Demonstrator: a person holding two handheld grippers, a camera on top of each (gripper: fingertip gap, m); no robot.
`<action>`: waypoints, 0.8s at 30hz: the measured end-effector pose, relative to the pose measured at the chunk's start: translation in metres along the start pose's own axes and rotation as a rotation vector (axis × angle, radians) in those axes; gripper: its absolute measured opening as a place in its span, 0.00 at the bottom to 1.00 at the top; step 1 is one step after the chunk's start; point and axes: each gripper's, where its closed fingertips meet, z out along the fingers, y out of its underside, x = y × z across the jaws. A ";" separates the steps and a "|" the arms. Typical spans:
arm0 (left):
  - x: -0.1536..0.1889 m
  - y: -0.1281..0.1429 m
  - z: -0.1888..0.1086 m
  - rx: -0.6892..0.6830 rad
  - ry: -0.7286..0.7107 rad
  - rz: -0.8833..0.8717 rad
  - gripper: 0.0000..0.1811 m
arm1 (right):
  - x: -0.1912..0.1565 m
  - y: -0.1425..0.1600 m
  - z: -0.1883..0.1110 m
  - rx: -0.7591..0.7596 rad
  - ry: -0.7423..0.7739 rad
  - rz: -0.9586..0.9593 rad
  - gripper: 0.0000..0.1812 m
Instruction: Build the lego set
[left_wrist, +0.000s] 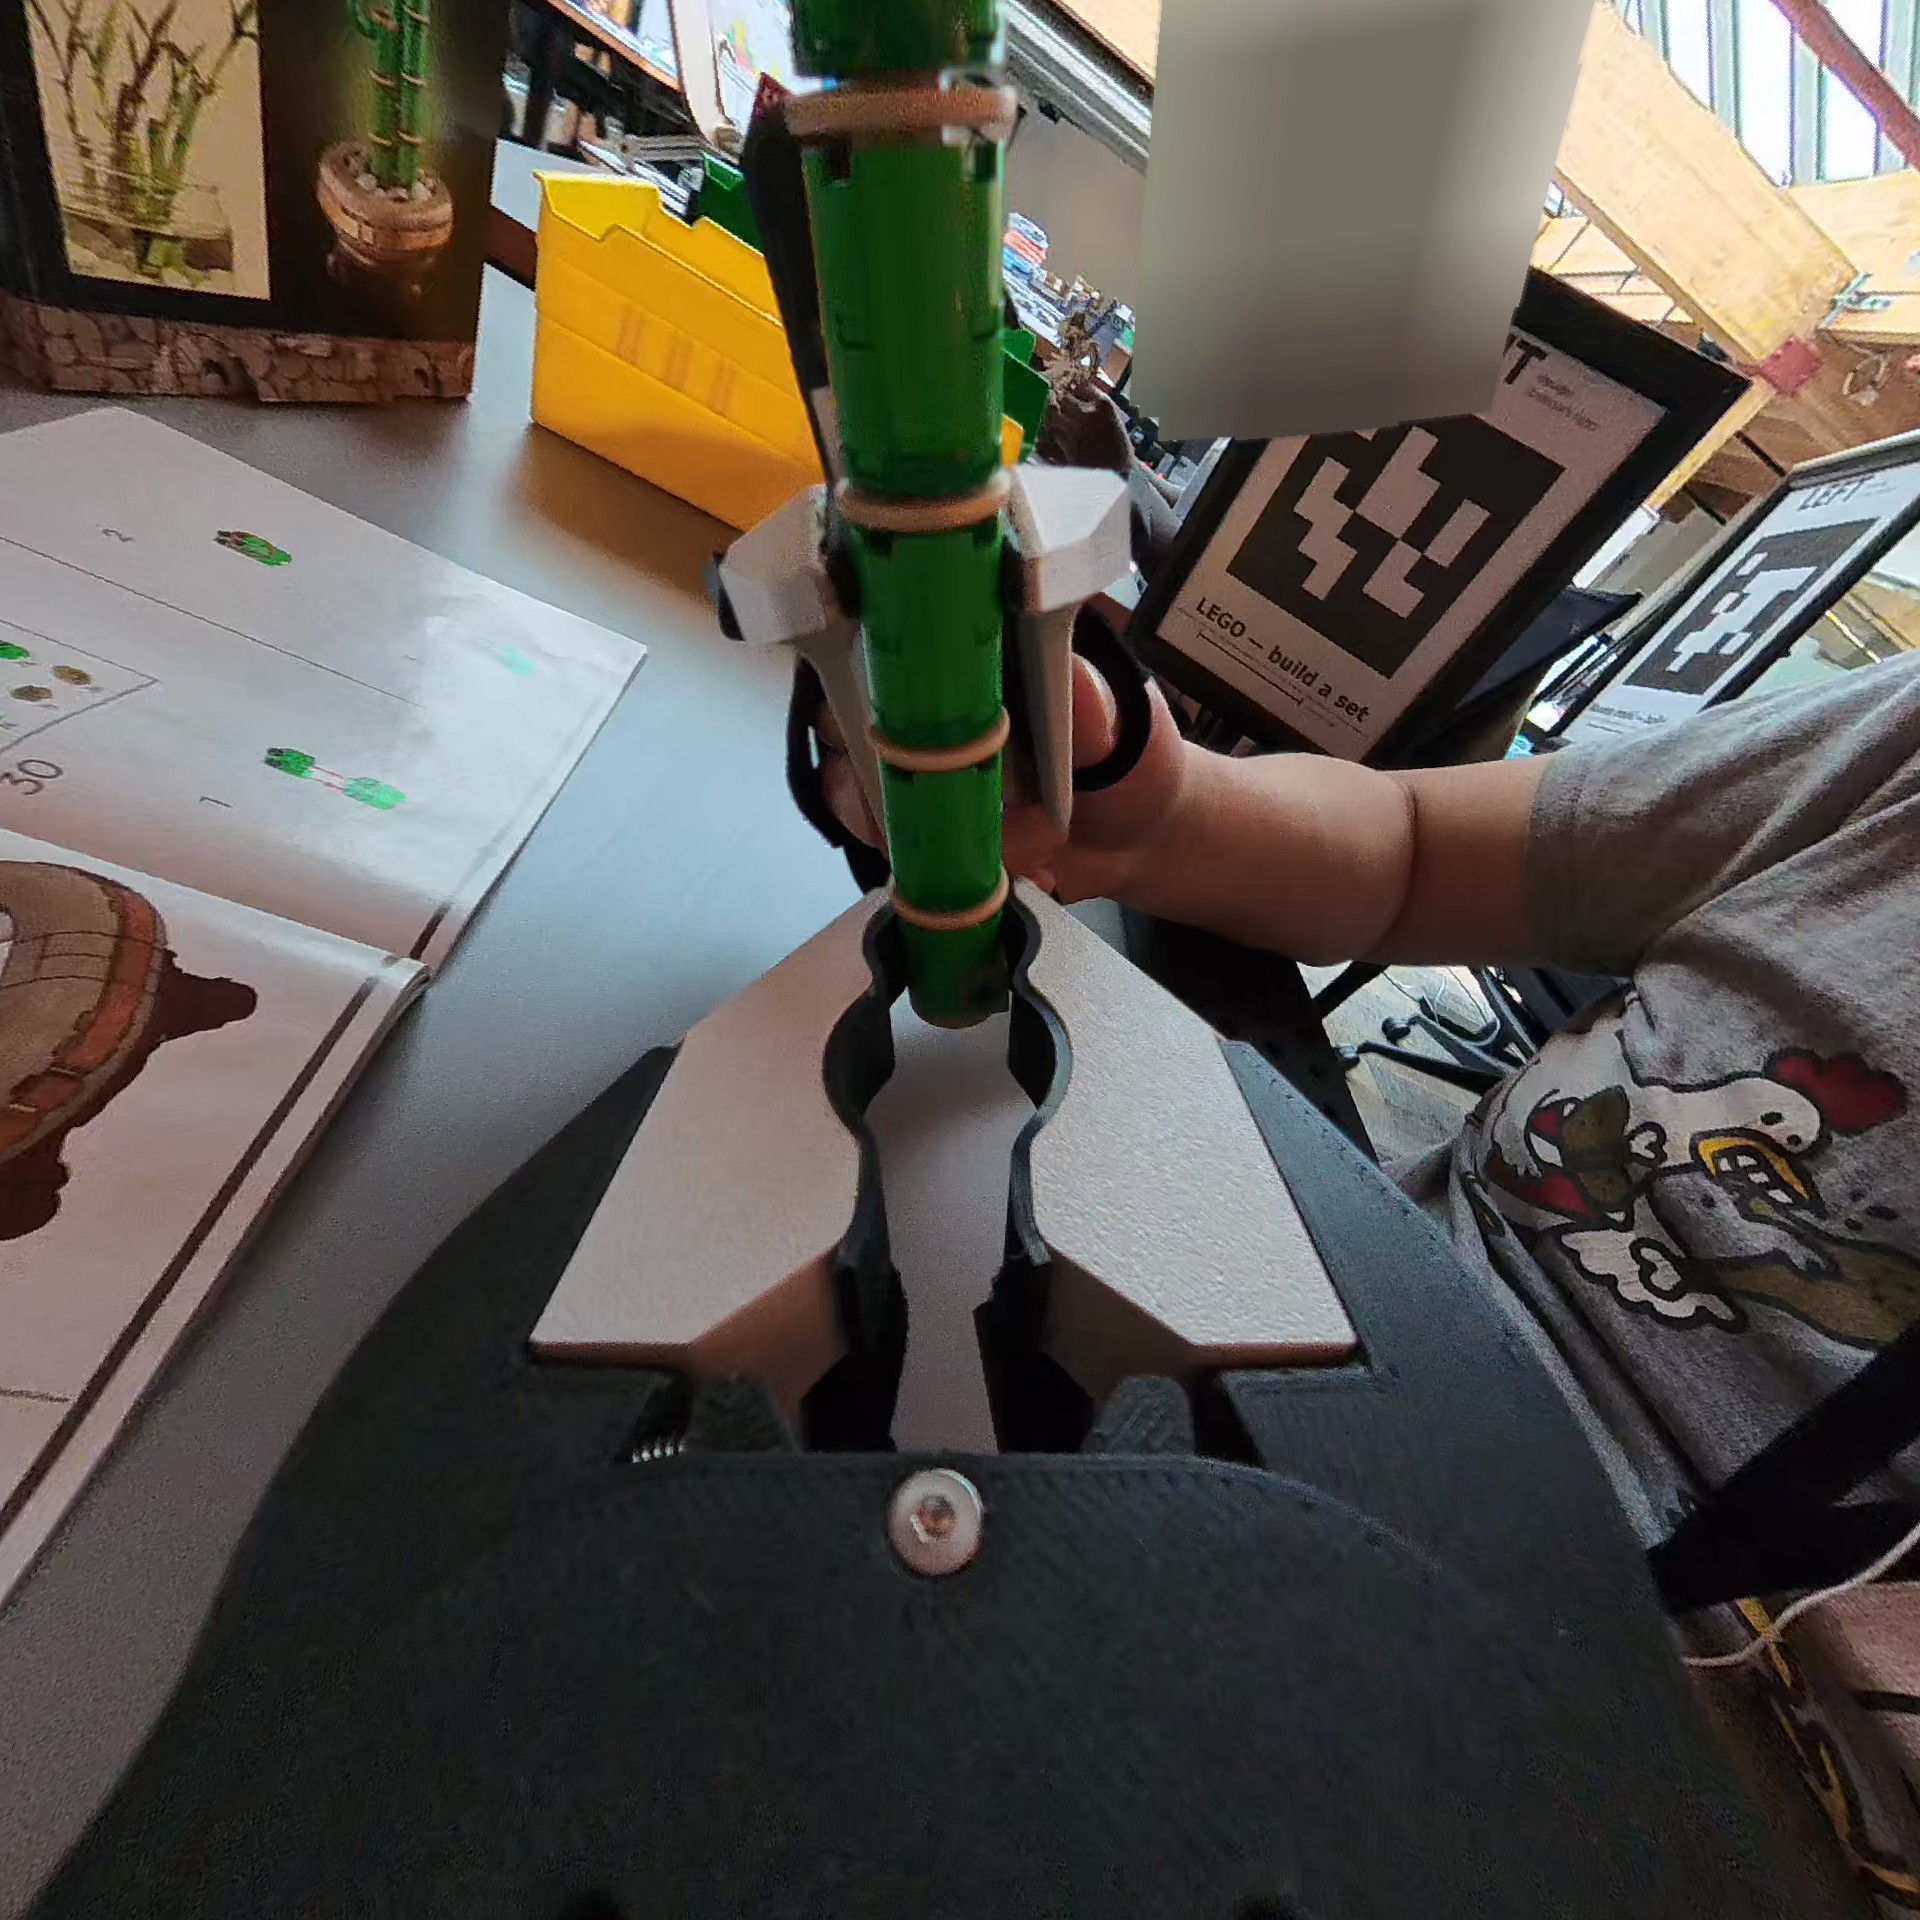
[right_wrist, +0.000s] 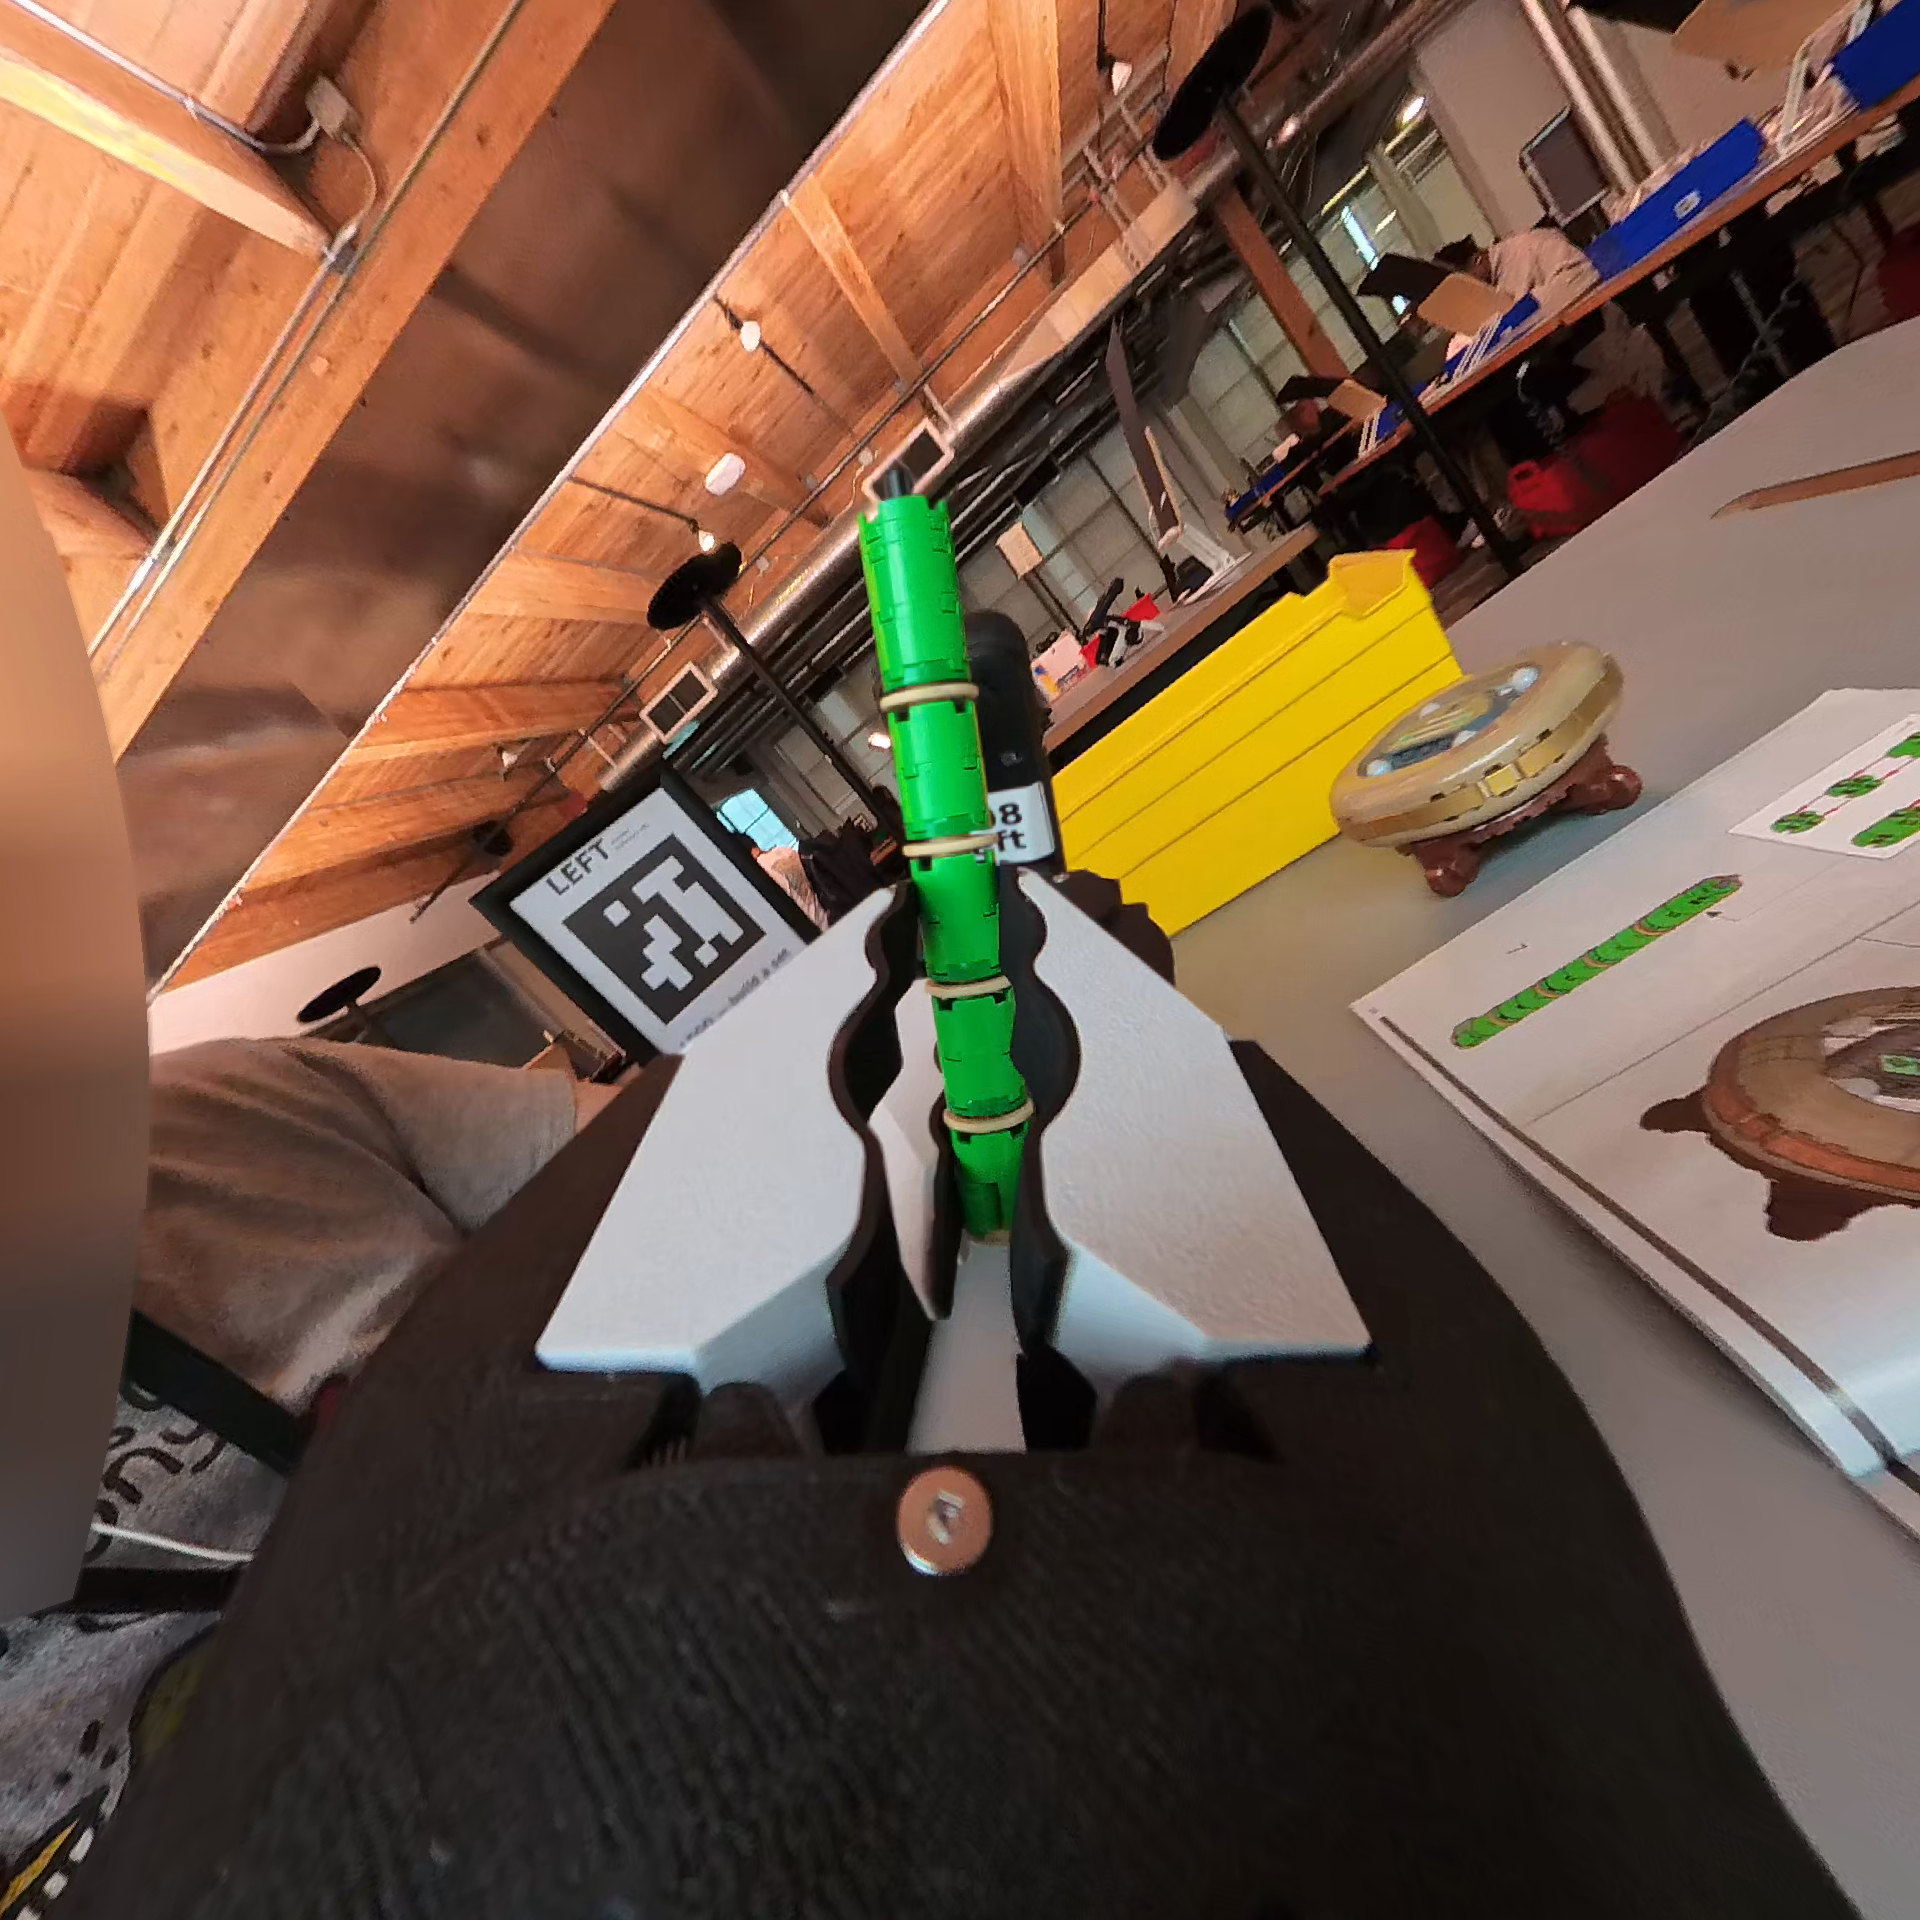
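A green bamboo stalk (left_wrist: 914, 312) built of bricks, with tan rings between its segments, is held above the grey table (left_wrist: 644, 831). My left gripper (left_wrist: 951, 925) is shut on the stalk's lower end at its fingertips. My right gripper (left_wrist: 925, 582), held by a hand (left_wrist: 1195, 821), clamps the stalk about two segments higher. In the right wrist view the stalk (right_wrist: 925, 748) runs between the right gripper's (right_wrist: 961, 904) fingers and rises past them. A black part of the left gripper (right_wrist: 1006, 707) shows behind it.
An open instruction booklet (left_wrist: 260, 675) lies to the left and also shows in the right wrist view (right_wrist: 1662, 1039). A yellow bin (left_wrist: 665, 353) and the set's box (left_wrist: 239, 187) stand behind. A tan round pot base (right_wrist: 1486, 758) sits on the table. Framed marker boards (left_wrist: 1392, 561) stand on the right. Left tips to right tips: about 7 cm. The tan round pot base (right_wrist: 1486, 758) is about 20 cm from my right fingertips.
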 end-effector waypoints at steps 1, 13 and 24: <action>0.002 0.002 0.002 -0.011 0.012 0.002 0.08 | -0.001 0.003 0.002 -0.020 -0.005 -0.001 0.08; 0.006 0.010 0.005 -0.064 0.046 -0.016 0.08 | 0.002 -0.006 -0.007 0.008 0.001 -0.005 0.18; 0.000 0.030 0.010 -0.183 0.002 -0.016 0.08 | 0.009 0.001 -0.003 -0.058 0.072 -0.031 0.23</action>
